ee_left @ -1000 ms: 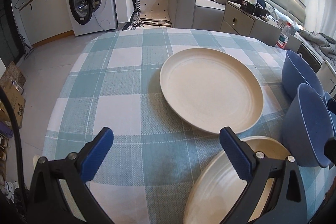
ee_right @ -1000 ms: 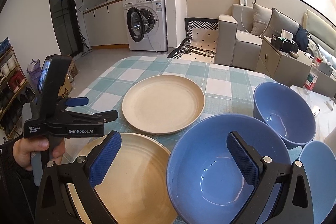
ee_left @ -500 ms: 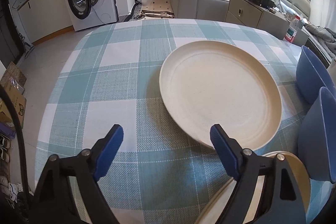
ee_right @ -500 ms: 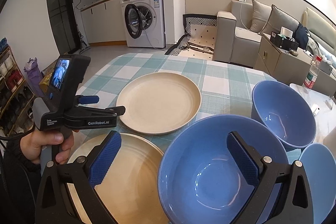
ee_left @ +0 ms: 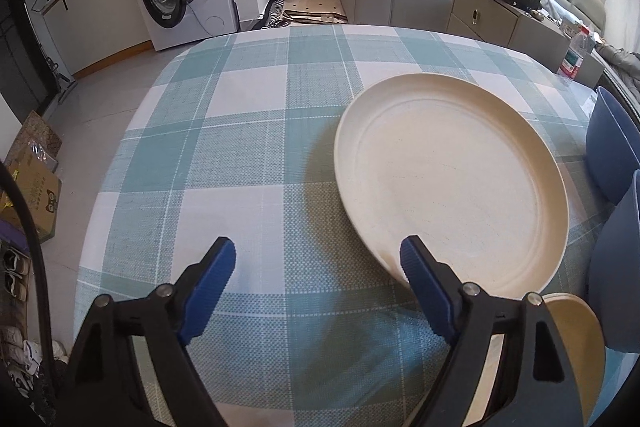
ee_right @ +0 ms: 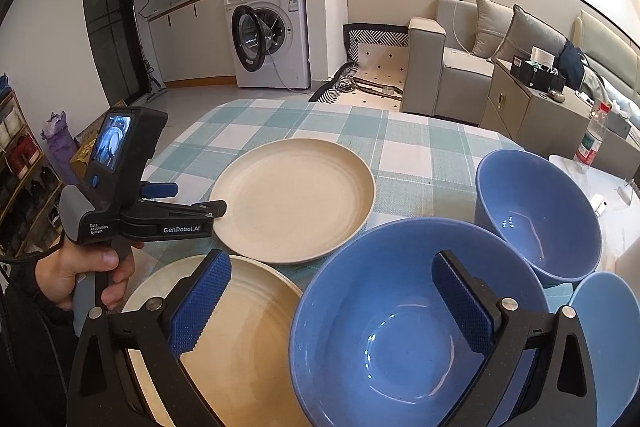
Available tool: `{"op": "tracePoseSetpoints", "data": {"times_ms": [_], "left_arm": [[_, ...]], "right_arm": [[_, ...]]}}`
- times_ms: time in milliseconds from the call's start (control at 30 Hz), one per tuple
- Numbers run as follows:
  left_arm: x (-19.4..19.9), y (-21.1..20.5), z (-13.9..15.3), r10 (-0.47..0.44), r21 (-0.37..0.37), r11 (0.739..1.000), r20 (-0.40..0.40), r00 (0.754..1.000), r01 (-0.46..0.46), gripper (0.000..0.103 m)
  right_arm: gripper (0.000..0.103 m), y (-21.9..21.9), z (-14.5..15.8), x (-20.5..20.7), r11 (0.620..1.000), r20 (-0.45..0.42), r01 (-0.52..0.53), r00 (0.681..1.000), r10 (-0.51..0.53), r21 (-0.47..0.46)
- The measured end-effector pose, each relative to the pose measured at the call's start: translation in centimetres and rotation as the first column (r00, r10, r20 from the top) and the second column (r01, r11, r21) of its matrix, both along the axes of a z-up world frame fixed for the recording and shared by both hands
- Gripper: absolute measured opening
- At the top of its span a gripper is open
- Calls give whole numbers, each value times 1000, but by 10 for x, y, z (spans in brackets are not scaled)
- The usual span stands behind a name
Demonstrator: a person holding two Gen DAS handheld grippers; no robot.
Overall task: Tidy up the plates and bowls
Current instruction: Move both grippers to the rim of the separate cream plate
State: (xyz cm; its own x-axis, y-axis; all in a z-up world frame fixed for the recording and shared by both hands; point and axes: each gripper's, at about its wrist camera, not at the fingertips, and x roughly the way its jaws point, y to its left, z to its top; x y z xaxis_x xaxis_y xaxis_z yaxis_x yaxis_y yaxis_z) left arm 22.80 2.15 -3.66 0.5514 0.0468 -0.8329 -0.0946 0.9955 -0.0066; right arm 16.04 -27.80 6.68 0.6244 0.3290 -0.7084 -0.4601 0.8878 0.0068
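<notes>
Left tool (ee_left: 316, 259) spread, empty, its right pad at the far cream plate (ee_left: 452, 187)'s 7 o'clock rim, lined up to pinch it (likely for stacking on the near cream plate (ee_right: 236, 339)). Right tool (ee_right: 332, 295) spread, hovering over the big blue bowl (ee_right: 400, 327), waiting. All on the checked bench (ee_left: 240, 131).

Two cream plates are laid flat on the checked cloth: far plate (ee_right: 294, 209) mid-table, near plate (ee_right: 240, 343) just beside it. Three blue bowls are set upright to the right: big bowl (ee_right: 404, 331), second bowl (ee_right: 536, 215), third bowl (ee_right: 608, 339) cut off.
</notes>
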Motion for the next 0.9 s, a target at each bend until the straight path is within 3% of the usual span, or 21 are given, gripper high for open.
{"op": "tracePoseSetpoints", "data": {"times_ms": [400, 900], "left_arm": [[-20, 15, 2, 20, 0, 1000, 2, 1000, -20, 85], [-31, 44, 3, 29, -22, 999, 36, 999, -28, 85]], "right_arm": [[102, 1, 4, -1, 1000, 16, -4, 1000, 5, -16], [102, 31, 14, 4, 996, -3, -32, 999, 31, -86]]}}
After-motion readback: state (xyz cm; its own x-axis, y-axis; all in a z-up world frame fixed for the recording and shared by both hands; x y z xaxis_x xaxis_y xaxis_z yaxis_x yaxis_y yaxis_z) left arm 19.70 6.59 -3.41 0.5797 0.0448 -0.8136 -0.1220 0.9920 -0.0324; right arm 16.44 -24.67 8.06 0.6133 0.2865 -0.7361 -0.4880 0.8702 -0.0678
